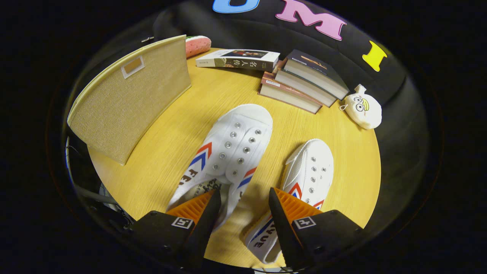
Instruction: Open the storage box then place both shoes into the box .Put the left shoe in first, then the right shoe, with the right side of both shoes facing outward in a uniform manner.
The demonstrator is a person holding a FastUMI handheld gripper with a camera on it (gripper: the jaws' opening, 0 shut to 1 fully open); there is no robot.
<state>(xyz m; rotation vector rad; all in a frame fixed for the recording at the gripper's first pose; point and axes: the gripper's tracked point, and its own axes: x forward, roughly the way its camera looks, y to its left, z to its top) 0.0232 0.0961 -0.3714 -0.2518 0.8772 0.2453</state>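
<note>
Two white canvas shoes with red and blue chevrons lie on the round wooden table (163, 156), toes pointing away from me. The larger-looking shoe (232, 148) is just ahead of my gripper (244, 196). One fingertip sits over its heel opening and the other hangs outside it, so the shoe's side wall lies in the gap. The fingers stand apart and do not press on it. The second shoe (308, 167) lies on the other side, its heel under the other finger. A beige fabric storage box (129, 102) stands beyond the first shoe; its top is hidden.
A stack of three books (304, 82) and a single book (237, 59) lie at the table's far side. A cream plush toy (363, 108) sits near the far edge beside the stack. A pink strawberry-like cushion (198, 45) peeks from behind the box.
</note>
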